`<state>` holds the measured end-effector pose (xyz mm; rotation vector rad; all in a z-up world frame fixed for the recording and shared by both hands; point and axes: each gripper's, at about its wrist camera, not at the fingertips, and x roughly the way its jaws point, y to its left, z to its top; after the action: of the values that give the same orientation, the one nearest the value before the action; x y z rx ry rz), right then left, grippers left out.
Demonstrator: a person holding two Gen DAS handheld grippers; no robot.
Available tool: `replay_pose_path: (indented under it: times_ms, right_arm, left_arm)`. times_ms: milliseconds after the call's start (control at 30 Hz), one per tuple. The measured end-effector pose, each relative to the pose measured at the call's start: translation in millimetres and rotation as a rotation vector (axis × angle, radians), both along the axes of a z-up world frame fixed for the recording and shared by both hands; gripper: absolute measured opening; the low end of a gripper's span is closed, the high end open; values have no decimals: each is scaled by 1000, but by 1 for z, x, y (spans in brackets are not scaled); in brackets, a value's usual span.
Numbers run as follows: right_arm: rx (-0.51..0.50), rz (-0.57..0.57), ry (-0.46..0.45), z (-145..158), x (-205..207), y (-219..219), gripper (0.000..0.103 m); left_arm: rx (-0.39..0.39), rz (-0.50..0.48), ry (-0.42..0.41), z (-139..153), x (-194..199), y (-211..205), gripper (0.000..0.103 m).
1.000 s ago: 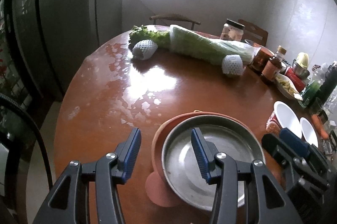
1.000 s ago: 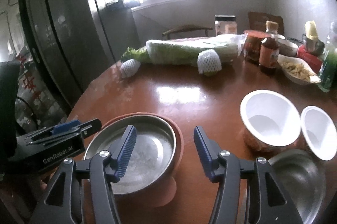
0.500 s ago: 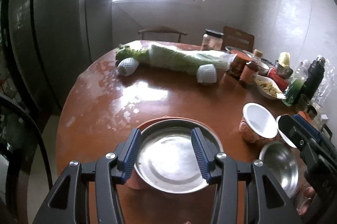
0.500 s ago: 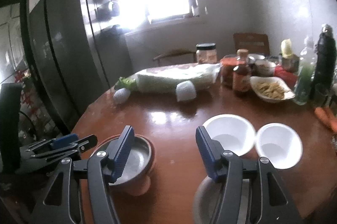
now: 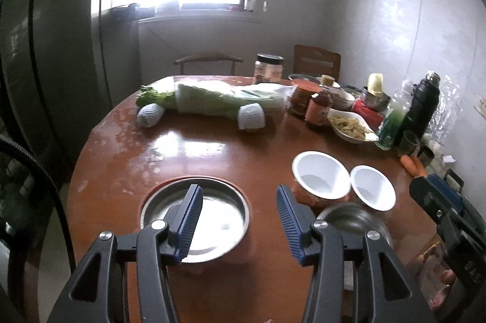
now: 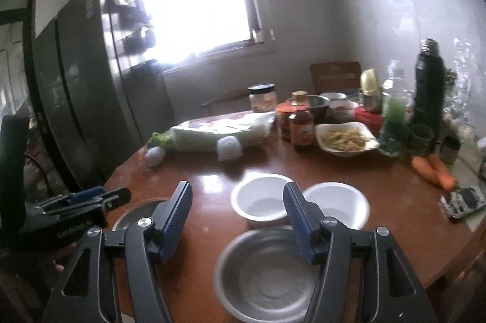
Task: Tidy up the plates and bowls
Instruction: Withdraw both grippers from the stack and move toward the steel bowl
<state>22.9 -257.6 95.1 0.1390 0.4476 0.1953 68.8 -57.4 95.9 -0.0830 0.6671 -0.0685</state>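
A steel plate (image 5: 218, 219) lies on an orange plate (image 5: 224, 181) near the table's front left. Two white bowls, a larger one (image 5: 320, 178) (image 6: 261, 198) and a smaller one (image 5: 373, 188) (image 6: 335, 201), stand to its right. A steel bowl (image 5: 352, 221) (image 6: 267, 274) sits in front of them. My left gripper (image 5: 240, 219) is open and empty above the steel plate's right side. My right gripper (image 6: 237, 219) is open and empty above the steel bowl's far rim; its body also shows in the left wrist view (image 5: 446, 213).
The round wooden table (image 5: 194, 147) carries a wrapped cabbage (image 5: 224, 101), foam-netted fruit (image 5: 250, 116), jars, sauce bottles, a dish of food (image 6: 346, 137), a green bottle, a black flask (image 6: 428, 80) and carrots (image 6: 432, 168) at the back and right. A dark fridge stands left.
Both grippers have drawn back and risen from the stacked plates. The right gripper has swung right, from over the steel plate to over the steel bowl. Both stay open.
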Motion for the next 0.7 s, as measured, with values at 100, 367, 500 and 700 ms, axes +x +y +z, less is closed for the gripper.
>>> replay_pose_path:
  times_ms: [100,367,500,700]
  right_arm:
    - [-10,-28,10,-4,-6,-18,64]
    - [-31,-109,91,-31,-9,-65,64]
    - [-32,-89,135,-48,-6,-71,64]
    - [-21,-45,206,-76,4,-69,64]
  left_arm:
    - [0,-23,6,-1,0,-16,52]
    - [22,-77,51,-19,6,-52,53]
    - [23,-95,107,-38,12,-61,53]
    - [45,-127,159,-61,19,-76,53]
